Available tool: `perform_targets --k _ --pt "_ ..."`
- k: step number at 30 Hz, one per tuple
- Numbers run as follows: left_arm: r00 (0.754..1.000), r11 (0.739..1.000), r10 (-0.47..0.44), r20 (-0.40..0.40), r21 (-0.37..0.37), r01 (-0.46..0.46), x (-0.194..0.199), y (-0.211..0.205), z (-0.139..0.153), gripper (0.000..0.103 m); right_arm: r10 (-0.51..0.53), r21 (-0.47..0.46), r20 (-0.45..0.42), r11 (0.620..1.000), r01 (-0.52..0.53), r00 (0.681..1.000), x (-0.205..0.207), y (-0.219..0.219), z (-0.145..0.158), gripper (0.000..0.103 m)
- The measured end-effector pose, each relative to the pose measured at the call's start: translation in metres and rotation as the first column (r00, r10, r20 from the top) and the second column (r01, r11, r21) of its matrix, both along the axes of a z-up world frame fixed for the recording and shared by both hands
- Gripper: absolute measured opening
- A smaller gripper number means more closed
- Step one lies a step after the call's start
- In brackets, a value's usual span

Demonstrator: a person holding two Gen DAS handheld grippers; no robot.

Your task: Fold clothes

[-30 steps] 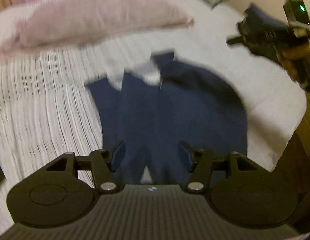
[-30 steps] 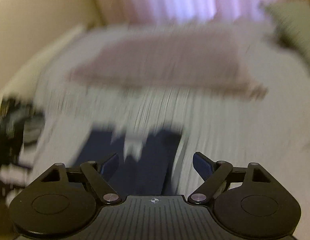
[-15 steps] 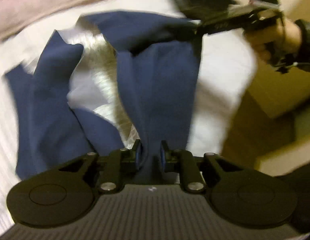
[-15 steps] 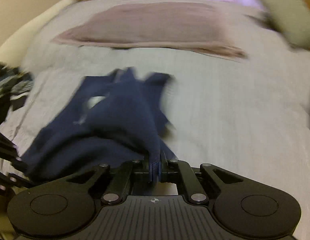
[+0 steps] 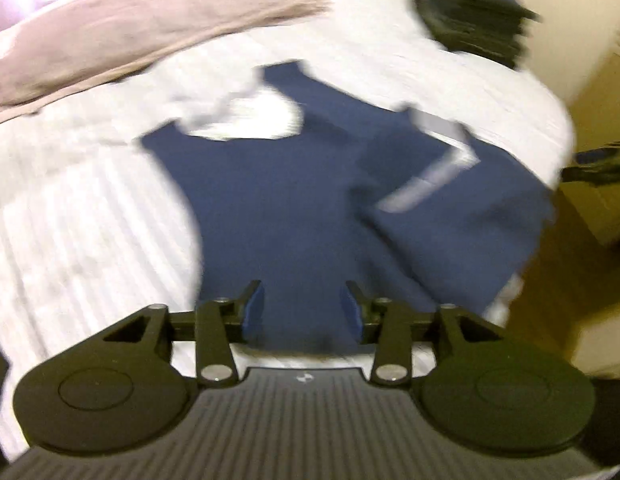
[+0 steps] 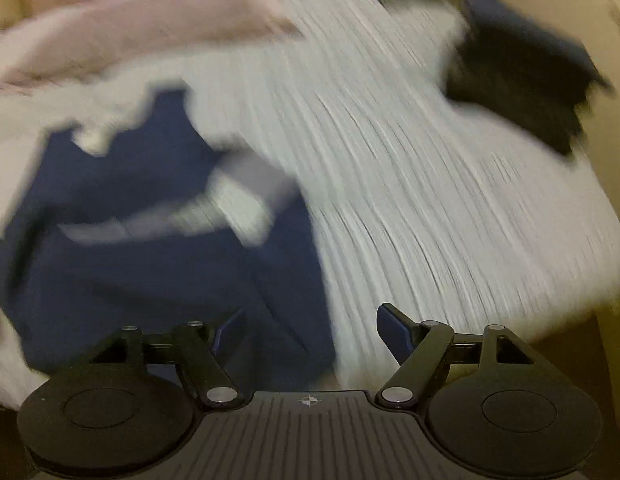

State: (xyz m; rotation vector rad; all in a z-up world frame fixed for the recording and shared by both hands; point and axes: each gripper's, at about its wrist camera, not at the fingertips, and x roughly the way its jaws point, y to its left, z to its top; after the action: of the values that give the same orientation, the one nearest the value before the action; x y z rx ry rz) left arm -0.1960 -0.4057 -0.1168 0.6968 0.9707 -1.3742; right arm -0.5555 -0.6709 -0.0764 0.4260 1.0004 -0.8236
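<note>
While both frames blur with motion, these parts stay readable:
Pink blanket: upper left of the left wrist view, on the bed.
Left gripper: bottom centre, jaws wide apart, holding nothing, over the garment's near hem.
Navy garment: centre of the frame, spread on the white striped bedspread, one side folded inward showing a pale strip.
Dark folded stack: upper right.
Right gripper: bottom centre of its own view, jaws wide, empty, at the garment's right edge.

The navy blue garment lies spread on the white bed, its right side folded over, showing a pale strip.
</note>
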Motion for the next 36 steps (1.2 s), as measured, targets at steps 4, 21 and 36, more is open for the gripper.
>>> perform_targets --k 4,21,36 --pt "0.996 0.997 0.078 0.034 -0.014 -0.077 0.035 -0.045 -0.006 0.048 0.224 0.004 0.12 0.974 -0.226 0.967 0.072 -0.043 0.004 0.075" --pt "0.976 0.979 0.189 0.105 0.06 -0.196 0.158 -0.196 -0.124 0.052 0.663 0.114 0.179 0.719 -0.685 0.726 0.347 -0.235 -0.165 0.041" --pt "0.96 0.954 0.229 0.163 -0.235 -0.188 0.167 -0.214 0.037 0.003 0.552 -0.281 0.362 0.833 -0.477 0.751 0.325 -0.263 0.031 0.0"
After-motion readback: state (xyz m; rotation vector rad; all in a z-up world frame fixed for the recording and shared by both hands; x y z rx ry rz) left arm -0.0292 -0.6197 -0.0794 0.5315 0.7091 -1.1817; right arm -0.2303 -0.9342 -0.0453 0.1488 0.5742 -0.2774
